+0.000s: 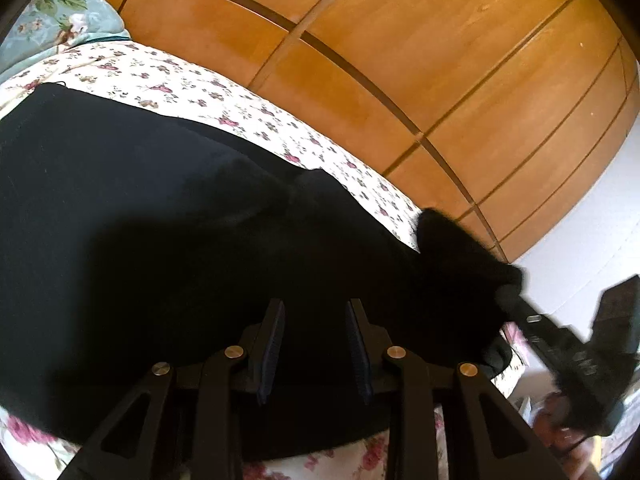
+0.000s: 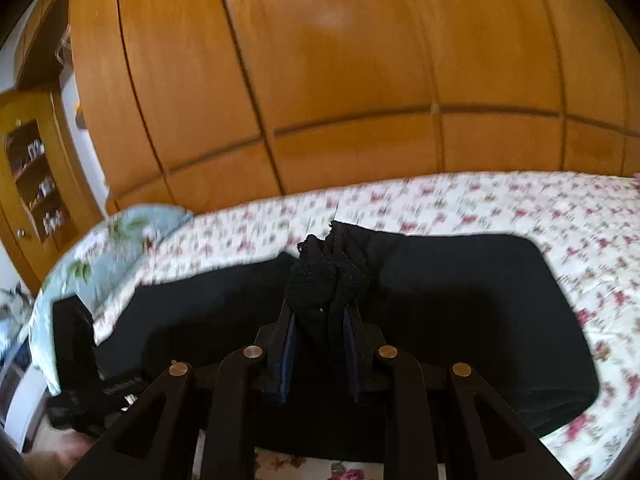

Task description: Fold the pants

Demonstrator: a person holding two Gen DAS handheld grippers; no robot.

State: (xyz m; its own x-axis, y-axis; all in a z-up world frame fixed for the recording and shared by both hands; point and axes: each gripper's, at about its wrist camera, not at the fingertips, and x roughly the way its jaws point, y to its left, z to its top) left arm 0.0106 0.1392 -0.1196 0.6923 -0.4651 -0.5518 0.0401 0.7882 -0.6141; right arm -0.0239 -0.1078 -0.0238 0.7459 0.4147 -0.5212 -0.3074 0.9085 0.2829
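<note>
pants: black, spread flat on the floral bedspread across most of the near bed surface, with a wooden wardrobe standing beyond the far edge. in my right wrist view, the right gripper is clenched on a bunched wad of the black fabric, which rises between the two pads and spills over their tips; the rest of the garment lies flat to the left and right of it. in my left wrist view, the left gripper sits over the dark cloth with its jaws apart and a clear gap between the pads; i see no fabric pinched there. the right gripper appears at the right of that view, blurred, with fabric gathered at its tip. a pale green floral pillow lies at the far left of the bed.
</note>
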